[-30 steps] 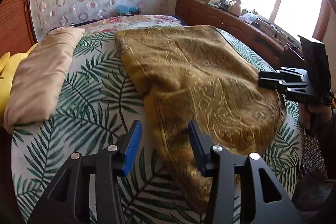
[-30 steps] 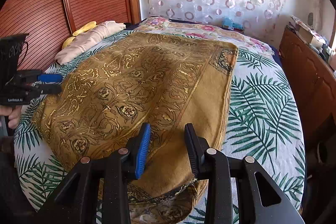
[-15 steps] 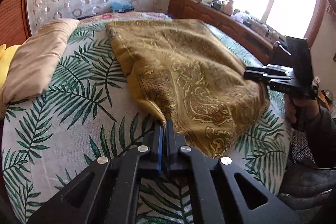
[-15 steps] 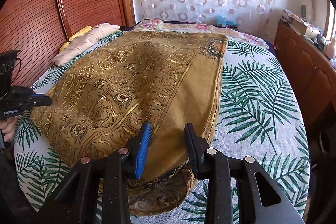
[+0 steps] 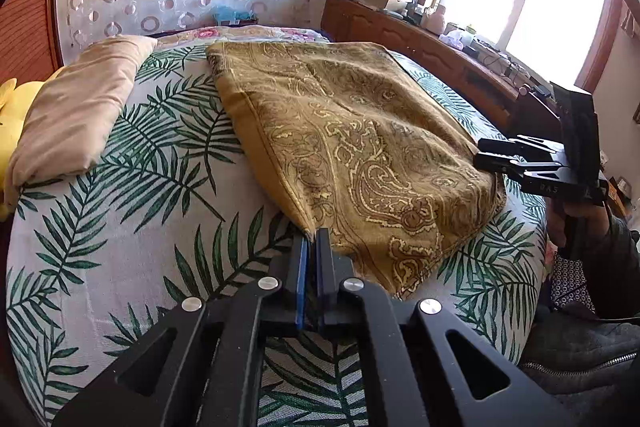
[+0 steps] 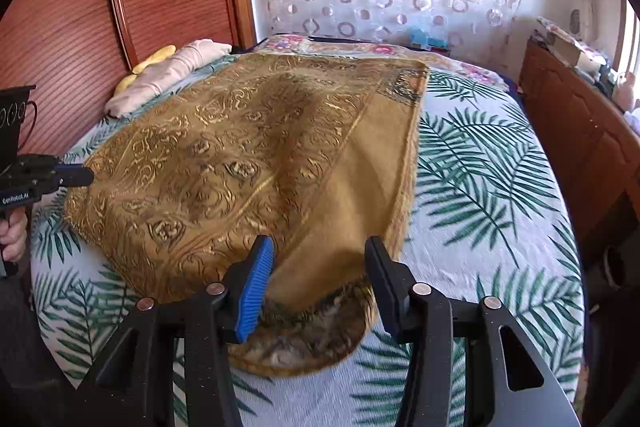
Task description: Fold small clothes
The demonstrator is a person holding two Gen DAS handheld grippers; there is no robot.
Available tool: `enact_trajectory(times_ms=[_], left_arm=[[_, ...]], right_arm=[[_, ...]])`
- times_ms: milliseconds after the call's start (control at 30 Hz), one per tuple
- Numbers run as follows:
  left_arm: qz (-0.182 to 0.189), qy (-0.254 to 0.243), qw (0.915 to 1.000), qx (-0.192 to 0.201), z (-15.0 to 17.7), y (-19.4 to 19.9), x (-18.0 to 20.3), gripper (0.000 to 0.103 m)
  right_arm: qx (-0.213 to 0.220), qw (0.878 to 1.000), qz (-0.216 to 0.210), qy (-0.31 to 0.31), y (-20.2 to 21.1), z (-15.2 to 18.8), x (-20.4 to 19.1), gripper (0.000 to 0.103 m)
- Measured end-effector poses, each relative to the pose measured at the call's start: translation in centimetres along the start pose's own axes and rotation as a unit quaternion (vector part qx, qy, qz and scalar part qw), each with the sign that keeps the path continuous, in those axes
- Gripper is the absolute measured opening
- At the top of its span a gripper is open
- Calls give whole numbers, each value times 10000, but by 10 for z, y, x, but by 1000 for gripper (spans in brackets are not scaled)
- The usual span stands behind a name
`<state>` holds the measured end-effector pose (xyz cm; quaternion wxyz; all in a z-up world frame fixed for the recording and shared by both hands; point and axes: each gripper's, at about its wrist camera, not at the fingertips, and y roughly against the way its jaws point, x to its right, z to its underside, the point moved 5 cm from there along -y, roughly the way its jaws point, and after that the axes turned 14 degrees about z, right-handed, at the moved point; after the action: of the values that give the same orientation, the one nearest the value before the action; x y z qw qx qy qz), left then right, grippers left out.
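Observation:
A gold paisley cloth (image 5: pixel 352 131) lies spread on the palm-leaf bedspread (image 5: pixel 132 211); it also shows in the right wrist view (image 6: pixel 248 163). My left gripper (image 5: pixel 311 239) is shut on the cloth's near left corner, and it shows from the side in the right wrist view (image 6: pixel 76 177). My right gripper (image 6: pixel 318 255) is open, its fingers astride the cloth's near right corner, which hangs rumpled over the bed edge. It shows in the left wrist view (image 5: pixel 486 153) at the cloth's right edge.
A beige pillow (image 5: pixel 76 107) and a yellow plush toy (image 5: pixel 16 103) lie by the wooden headboard (image 6: pixel 120 7). A wooden sideboard (image 5: pixel 440 55) with clutter runs under the window. A floral quilt (image 6: pixel 360 47) lies at the far side.
My left gripper closed on the cloth's near left corner and pulled it taut. The right gripper stayed open and moved closer over the near right corner.

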<state>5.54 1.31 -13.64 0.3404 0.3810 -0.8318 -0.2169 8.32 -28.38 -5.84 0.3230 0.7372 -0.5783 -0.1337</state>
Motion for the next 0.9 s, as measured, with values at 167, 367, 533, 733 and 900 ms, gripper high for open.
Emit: enact_trajectory(times_ms=[167,367,533,733,900], left_arm=[[44,104,9999,-59,7,-1,-5,7],[8,154,9998,-146,13,-3,-7,24],[189,33,9995,-267,15,-5,3,37],[267,-149,9990,-315,16,-7,13,29],[511,-168,9985,-114,-6,1,21,9]], right_arm=[[-68,9999,117,-81,3,10,6,57],[-247,9993,122,-248,7,21,13,62],[-300,9991,67,-292,11,21,13,63],[-82,9996,29,-282,21,16,13,63],[193,9994,-114,-245,36,5,9,63]])
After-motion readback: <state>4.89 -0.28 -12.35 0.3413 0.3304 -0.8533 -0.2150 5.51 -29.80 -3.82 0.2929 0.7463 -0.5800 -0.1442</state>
